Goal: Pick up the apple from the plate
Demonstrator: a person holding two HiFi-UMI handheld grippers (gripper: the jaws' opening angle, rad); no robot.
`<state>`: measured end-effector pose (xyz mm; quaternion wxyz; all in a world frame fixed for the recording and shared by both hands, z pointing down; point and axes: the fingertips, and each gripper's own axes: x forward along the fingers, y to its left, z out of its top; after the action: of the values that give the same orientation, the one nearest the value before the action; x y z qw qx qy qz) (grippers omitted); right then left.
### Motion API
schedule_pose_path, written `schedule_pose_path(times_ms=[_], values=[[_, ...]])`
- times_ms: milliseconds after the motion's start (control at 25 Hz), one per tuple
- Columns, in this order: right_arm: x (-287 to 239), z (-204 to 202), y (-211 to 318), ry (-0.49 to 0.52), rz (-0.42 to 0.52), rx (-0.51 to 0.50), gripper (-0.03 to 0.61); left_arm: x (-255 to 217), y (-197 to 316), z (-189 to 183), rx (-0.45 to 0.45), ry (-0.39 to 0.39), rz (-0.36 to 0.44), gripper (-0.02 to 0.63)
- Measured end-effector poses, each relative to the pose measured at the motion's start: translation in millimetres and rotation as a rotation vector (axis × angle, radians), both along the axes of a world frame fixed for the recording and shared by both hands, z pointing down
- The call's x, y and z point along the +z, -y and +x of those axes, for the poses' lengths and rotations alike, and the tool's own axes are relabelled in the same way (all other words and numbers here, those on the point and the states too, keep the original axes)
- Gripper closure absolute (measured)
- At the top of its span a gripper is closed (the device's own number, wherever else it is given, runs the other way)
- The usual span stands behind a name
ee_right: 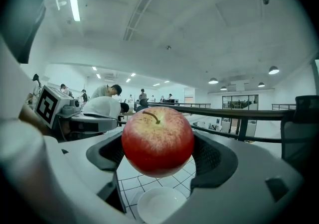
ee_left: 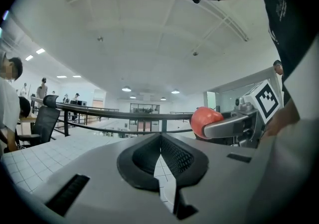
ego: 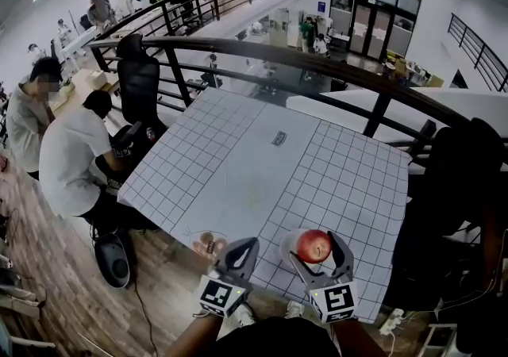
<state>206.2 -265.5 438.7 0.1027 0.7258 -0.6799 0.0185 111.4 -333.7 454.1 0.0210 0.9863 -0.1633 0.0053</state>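
A red apple (ego: 313, 246) with a yellowish top sits between the jaws of my right gripper (ego: 317, 247), which is shut on it. In the right gripper view the apple (ee_right: 157, 141) hangs above a small white plate (ee_right: 160, 204) on the gridded table, apart from it. The plate (ego: 289, 242) shows as a white rim just left of the apple in the head view. My left gripper (ego: 245, 247) is beside it to the left, jaws closed with nothing between them. From the left gripper view the apple (ee_left: 204, 118) shows at the right, in the other gripper's jaw.
A white gridded table (ego: 238, 165) runs forward to a black railing (ego: 317, 62). A small clear dish (ego: 208, 241) with something brown lies at the near edge, left of my left gripper. A dark tag (ego: 279, 138) lies mid-table. People (ego: 75, 153) sit at the left.
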Motion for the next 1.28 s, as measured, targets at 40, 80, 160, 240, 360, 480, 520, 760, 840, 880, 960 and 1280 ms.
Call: schedule_pose_path(times_ms=[40,80,160,240,360,480,520,760,840,880,960,1280], values=[[5,9,4,0.013,0.012,0.01,0.167,5,5,9,0.005,0.016,0.005,0.592],[9,19,8,0.027,0.026,0.021,0.167,9,10,19,0.009,0.029,0.01,0.592],[12,37,15,0.052,0.052,0.047,0.167,9,17,36,0.018,0.032,0.017,0.592],[7,44,15,0.06,0.06,0.061,0.167,4,17,43,0.02,0.024,0.019,0.592],[-12,36,-1,0.015,0.074,0.085,0.167,-10,-2,33,0.024,0.019,0.02,0.592],[-19,28,-3,-0.054,0.099,0.116,0.167,-10,-5,23,0.024,0.01,0.014,0.592],[-19,27,1,-0.058,0.108,0.122,0.167,-7,-2,22,0.024,0.007,0.012,0.592],[-29,33,8,-0.055,0.124,0.119,0.167,-14,2,28,0.031,0.002,0.028,0.592],[-23,31,11,-0.05,0.126,0.122,0.167,-9,5,25,0.027,-0.005,0.03,0.592],[-19,28,12,-0.047,0.126,0.122,0.167,-6,6,22,0.026,-0.008,0.03,0.592],[-14,24,11,-0.043,0.123,0.124,0.167,-2,5,18,0.031,-0.005,0.033,0.592],[-14,43,15,-0.032,0.108,0.139,0.167,-7,8,37,0.045,-0.006,0.029,0.592]])
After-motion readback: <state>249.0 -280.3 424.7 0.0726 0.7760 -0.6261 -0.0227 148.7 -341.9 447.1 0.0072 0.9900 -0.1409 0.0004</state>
